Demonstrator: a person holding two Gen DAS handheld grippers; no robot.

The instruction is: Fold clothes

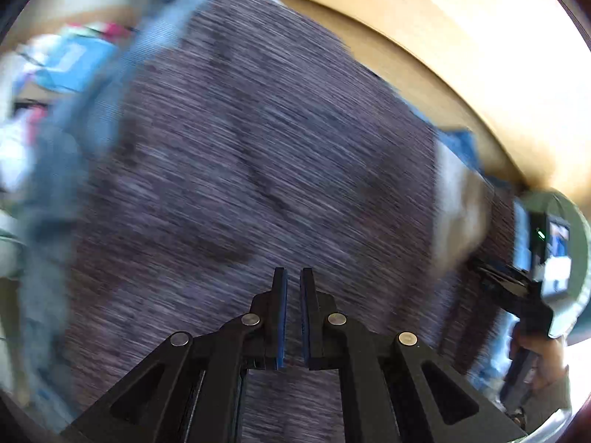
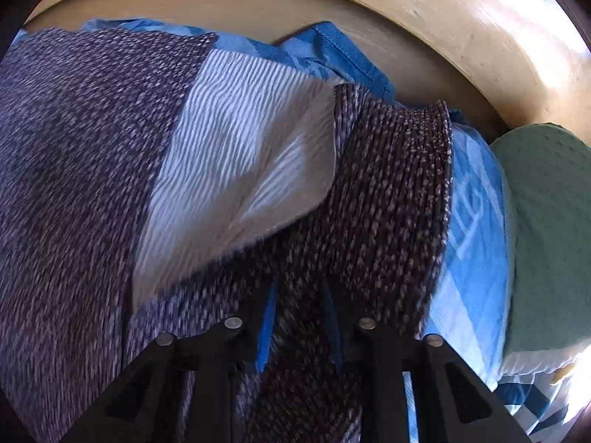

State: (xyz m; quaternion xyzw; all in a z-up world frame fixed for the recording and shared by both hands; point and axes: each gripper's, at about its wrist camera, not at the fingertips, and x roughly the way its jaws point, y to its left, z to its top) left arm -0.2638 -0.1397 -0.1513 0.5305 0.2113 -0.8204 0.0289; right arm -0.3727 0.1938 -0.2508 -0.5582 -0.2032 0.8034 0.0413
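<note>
Bedspread (image 2: 476, 221) beneath; right jaws clamp knit sweater (image 2: 388, 199).

Left hand-held gripper (image 1: 293, 277) nearly closed — right hand-held gripper (image 2: 299, 288) narrowly parted, tilted downward.

You have a bed covered by a blue patterned sheet (image 2: 476, 229). Directly on it lies the dark speckled knit garment (image 2: 74, 170), filling the 9 o'clock side, and a green textured cushion (image 2: 550, 236) sits at 3 o'clock, against the cream headboard (image 2: 424, 18).
</note>
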